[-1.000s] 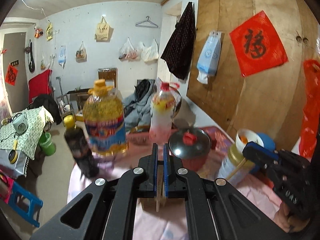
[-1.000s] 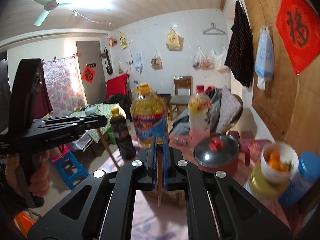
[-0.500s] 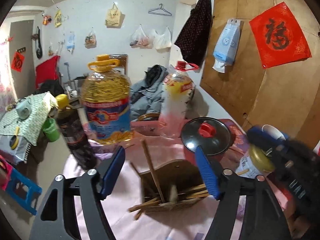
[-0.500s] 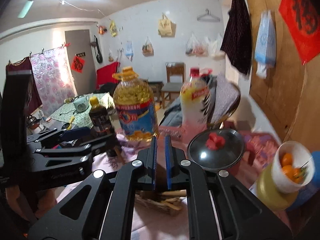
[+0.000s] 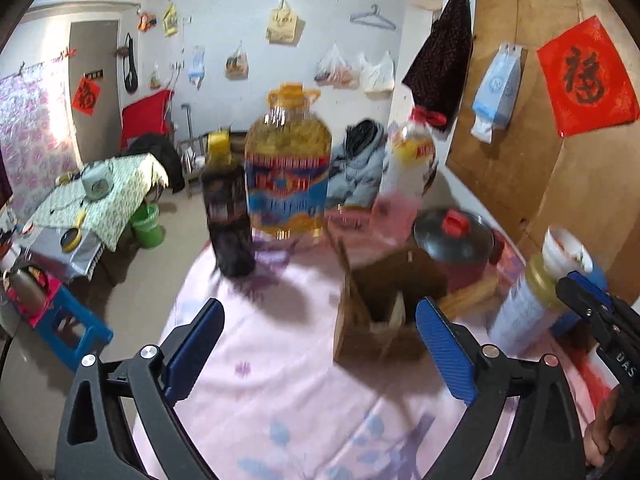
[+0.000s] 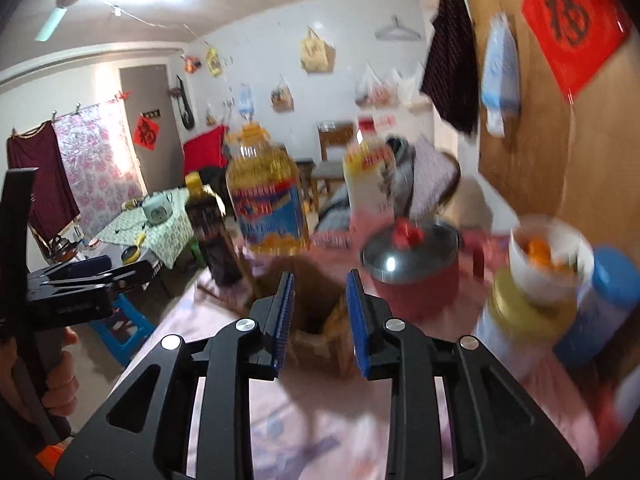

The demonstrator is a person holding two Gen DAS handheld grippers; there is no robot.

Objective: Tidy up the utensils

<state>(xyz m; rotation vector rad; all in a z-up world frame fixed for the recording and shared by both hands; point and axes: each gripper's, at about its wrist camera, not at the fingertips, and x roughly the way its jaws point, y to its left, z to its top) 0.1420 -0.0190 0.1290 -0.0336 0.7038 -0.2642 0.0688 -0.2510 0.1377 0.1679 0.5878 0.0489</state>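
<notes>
A brown wooden utensil holder [image 5: 380, 308] stands on the pink tablecloth [image 5: 280, 380], with chopsticks [image 5: 344, 264] sticking out of it. It also shows in the right wrist view [image 6: 316, 312]. My left gripper [image 5: 318, 340] is wide open and empty, pulled back in front of the holder. My right gripper [image 6: 320, 312] is partly open and empty, just in front of the holder. The right gripper shows at the right edge of the left wrist view [image 5: 592, 312]; the left gripper shows at the left of the right wrist view [image 6: 92, 276].
Behind the holder stand a dark sauce bottle [image 5: 228, 216], a big oil jug [image 5: 288, 172], a tall bottle [image 5: 404, 172] and a red pot with a lid [image 5: 456, 240]. A yellow-lidded jar [image 6: 516, 316], a white cup of oranges [image 6: 548, 256] and a blue-capped container [image 6: 600, 304] stand at the right.
Both grippers were shut on chopsticks over the holder. The left opened and let its chopstick into the holder, then drew back. The right has now opened too; its chopstick is gone.
</notes>
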